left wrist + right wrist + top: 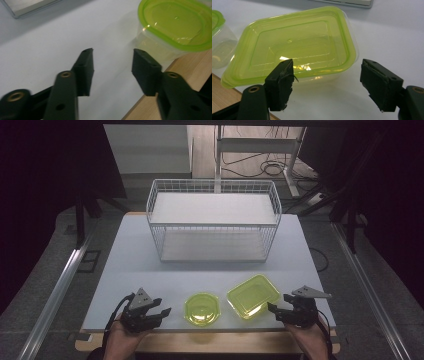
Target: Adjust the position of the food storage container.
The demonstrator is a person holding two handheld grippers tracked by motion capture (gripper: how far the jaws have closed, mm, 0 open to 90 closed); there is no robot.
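A round clear container with a green lid (pixel 201 309) sits near the table's front edge. To its right lies a larger rectangular container with a green lid (pixel 253 295), turned at an angle. My left gripper (pixel 161 312) rests left of the round container, open and holding nothing. In the left gripper view the left gripper (pixel 112 51) points past the round container (pixel 175 22), which stands off to the right. My right gripper (pixel 274 309) is open just right of the rectangular container. In the right gripper view the right gripper (pixel 328 62) faces the rectangular container (pixel 294 45) without touching it.
A white two-tier wire rack (pixel 214 220) stands at the back middle of the white table (pixel 130 270). A wooden strip (pixel 210 340) runs along the table's front edge. The round container (pixel 217 37) shows at the left of the right gripper view.
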